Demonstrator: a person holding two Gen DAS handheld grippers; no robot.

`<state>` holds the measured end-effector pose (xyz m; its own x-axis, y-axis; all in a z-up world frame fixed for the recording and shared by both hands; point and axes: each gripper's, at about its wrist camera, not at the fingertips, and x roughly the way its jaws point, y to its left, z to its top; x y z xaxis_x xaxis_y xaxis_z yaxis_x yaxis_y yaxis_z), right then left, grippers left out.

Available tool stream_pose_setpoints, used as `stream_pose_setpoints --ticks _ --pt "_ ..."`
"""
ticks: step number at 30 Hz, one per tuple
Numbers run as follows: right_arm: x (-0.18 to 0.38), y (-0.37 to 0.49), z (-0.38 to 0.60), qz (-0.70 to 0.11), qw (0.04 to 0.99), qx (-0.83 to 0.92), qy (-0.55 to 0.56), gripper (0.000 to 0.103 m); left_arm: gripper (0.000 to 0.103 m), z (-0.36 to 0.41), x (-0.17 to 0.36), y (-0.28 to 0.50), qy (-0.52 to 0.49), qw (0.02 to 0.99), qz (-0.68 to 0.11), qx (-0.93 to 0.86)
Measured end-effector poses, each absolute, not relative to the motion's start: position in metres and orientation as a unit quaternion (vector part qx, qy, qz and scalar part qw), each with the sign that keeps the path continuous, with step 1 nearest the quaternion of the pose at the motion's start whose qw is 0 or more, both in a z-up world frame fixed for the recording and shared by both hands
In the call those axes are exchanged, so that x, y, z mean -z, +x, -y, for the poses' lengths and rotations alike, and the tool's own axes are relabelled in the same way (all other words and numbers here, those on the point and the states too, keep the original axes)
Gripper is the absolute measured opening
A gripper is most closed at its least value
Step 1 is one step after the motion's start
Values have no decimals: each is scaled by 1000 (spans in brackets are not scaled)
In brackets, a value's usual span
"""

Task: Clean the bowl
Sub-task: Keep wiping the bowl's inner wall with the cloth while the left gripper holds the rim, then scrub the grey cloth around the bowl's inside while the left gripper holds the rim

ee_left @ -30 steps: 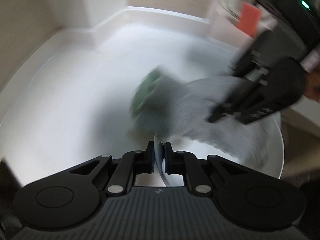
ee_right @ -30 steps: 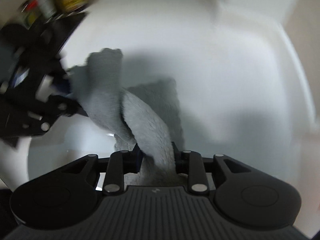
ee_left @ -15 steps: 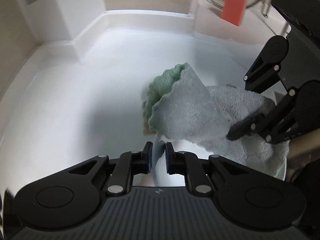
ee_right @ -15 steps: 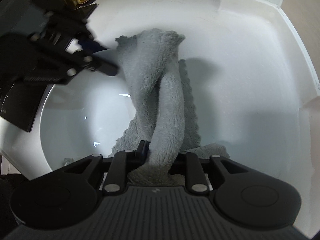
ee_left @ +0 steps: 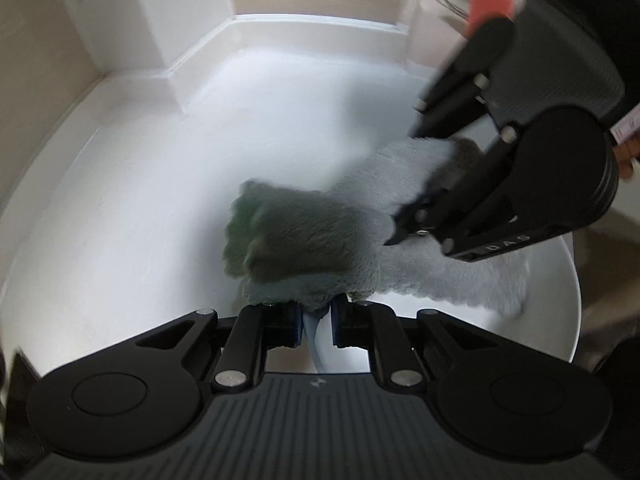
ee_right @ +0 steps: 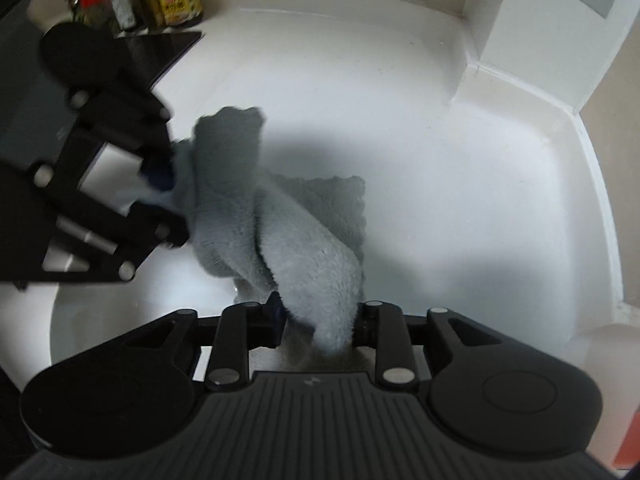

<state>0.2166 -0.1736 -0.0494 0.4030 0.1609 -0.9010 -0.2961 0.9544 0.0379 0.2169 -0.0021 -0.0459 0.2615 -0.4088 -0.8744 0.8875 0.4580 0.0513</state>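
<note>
A white bowl (ee_left: 552, 320) sits on the white counter; its rim (ee_left: 316, 332) is pinched in my shut left gripper (ee_left: 316, 320). A grey cloth with a green side (ee_left: 312, 236) lies over the bowl's inside and near rim. My right gripper (ee_right: 320, 320) is shut on the grey cloth (ee_right: 296, 248) and holds it down in the bowl (ee_right: 120, 312). In the left wrist view the right gripper (ee_left: 404, 216) comes in from the right. In the right wrist view the left gripper (ee_right: 160, 184) is at the bowl's left rim.
The white counter (ee_left: 160, 184) ends at a raised back edge and a wall corner (ee_right: 516, 52). Jars (ee_right: 176, 0) and a black slab (ee_right: 160, 52) stand at the far left in the right wrist view. A red sponge (ee_left: 488, 4) is at the far right.
The cloth has swept across the bowl toward the left gripper's rim and now bunches over it. The right gripper moved with it. The left gripper kept its hold on the rim.
</note>
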Motion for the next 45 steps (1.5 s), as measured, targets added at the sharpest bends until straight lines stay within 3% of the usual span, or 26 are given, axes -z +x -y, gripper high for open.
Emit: stream_pose_setpoints --ticks 5,21,33,38,42,45 --pt "57 191 185 -568 817 -101 -2 19 14 -2 48 210 271 755 -425 419" --pt "61 159 168 -558 819 -130 -21 20 17 9 38 219 349 692 -406 485" --pt "57 163 155 -549 817 -160 -71 20 15 16 33 221 365 679 -412 486" --pt "51 178 142 -510 838 -145 -127 21 14 13 34 218 367 686 -404 481" --pt "50 186 144 -508 843 -143 -104 20 14 6 33 219 341 705 -411 466" --pt "53 182 153 -554 824 -107 -47 19 14 1 34 220 315 725 -418 448"
